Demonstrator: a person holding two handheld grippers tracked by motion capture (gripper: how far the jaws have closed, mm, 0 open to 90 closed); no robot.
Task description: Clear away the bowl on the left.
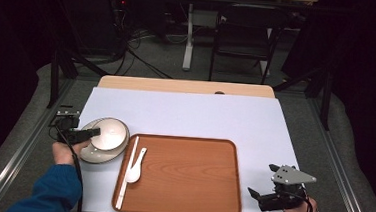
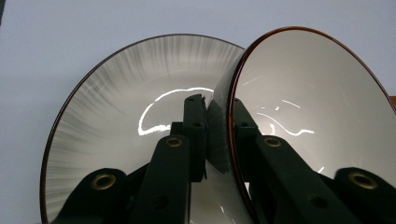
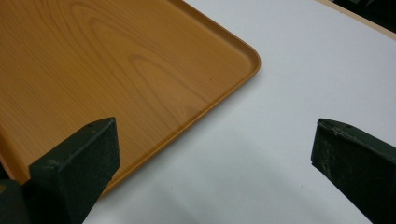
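Note:
A pale bowl with a brown rim rests tilted on a grey-streaked plate at the table's left. My left gripper comes in from the left and is shut on the bowl's rim. In the left gripper view the bowl stands on edge at the right, its rim pinched between the jaws of my left gripper, and the plate lies behind. My right gripper is held open above the table at the front right, just right of the wooden tray. Between the right gripper's jaws there is nothing.
A white spoon and a long white chopstick lie along the tray's left side. The tray's corner shows in the right gripper view on the pale blue table cover. Behind the table are a chair and cables.

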